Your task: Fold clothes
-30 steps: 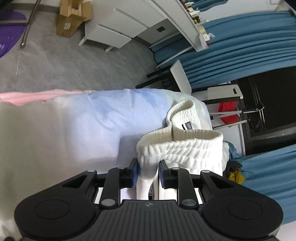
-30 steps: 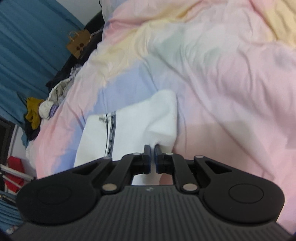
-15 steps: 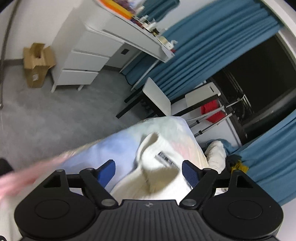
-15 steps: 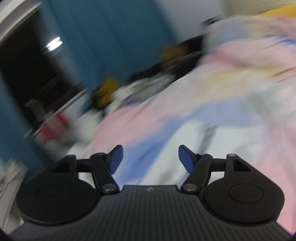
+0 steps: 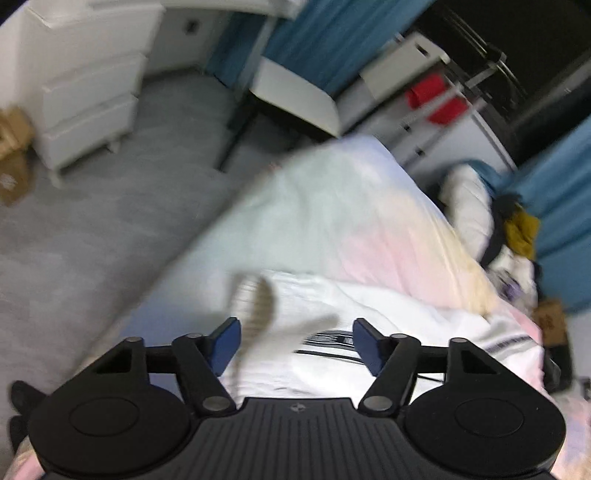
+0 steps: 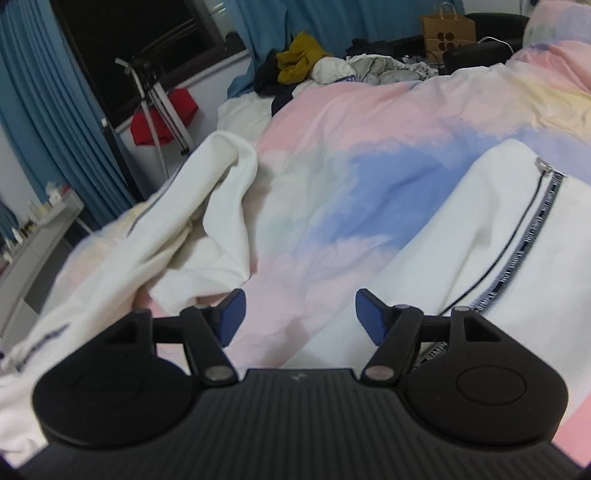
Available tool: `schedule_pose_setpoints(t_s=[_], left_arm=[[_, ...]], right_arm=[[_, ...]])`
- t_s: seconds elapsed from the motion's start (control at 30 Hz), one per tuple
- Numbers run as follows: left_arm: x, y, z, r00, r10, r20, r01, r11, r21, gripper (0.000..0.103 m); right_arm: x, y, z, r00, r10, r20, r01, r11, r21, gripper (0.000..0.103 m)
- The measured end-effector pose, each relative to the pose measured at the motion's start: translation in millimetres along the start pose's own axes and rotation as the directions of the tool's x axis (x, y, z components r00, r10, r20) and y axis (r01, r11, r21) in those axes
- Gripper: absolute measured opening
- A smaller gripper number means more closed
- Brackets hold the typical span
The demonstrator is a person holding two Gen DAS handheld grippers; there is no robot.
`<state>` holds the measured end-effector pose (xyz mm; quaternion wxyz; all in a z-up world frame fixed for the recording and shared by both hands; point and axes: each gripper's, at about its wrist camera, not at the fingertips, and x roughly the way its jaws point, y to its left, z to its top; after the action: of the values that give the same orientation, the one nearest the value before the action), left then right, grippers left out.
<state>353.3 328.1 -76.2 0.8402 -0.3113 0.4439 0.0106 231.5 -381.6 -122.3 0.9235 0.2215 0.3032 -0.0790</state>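
Left wrist view: the left gripper [image 5: 295,341] had let go of the ribbed cuff; its jaws, empty, were closing slightly above the white fleece jacket [image 5: 369,314], now dropped flat on the pastel duvet [image 5: 332,206].

Right wrist view: the right gripper [image 6: 297,314] had released too, jaws apart and empty; the soft, tape-trimmed jacket [image 6: 480,240] lay right, another crumpled white garment [image 6: 207,206] left. Next fold pending.

- Open pastel duvet [image 6: 332,155] between white garment [image 6: 207,206] and striped white garment [image 6: 480,236]: passable.
- Clothes pile [image 6: 332,68], paper bag [image 6: 448,31] crowd far edge.
- Tripod [image 6: 155,96] beside bed.
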Motion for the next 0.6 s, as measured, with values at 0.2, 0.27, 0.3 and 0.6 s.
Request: schedule_pose_setpoints(t_s=[0.2,0.27,0.3,0.6], left_arm=[[27,-16,15,1.000,0.014,0.011,-0.015,0.998,0.069,0.014],[32,-24,15,1.000,0.023,0.011,-0.024,0.993,0.116,0.010],[33,-30,15,0.999,0.041,0.023,-0.044,0.989,0.139,0.009],[-37,-117,76,0.940,0.037,0.339,-0.073,0.993,0.094,0.008]], right_arm=[[13,18,-12,1.000,-0.011,-0.023,0.009,0.995,-0.096,0.068],[13,21,-15,1.000,-0.014,-0.027,0.011,0.993,-0.114,0.068],[12,21,-15,0.999,-0.015,-0.028,0.012,0.993,-0.116,0.068],[1,19,-13,1.000,-0.026,0.009,0.026,0.995,-0.094,0.068]])
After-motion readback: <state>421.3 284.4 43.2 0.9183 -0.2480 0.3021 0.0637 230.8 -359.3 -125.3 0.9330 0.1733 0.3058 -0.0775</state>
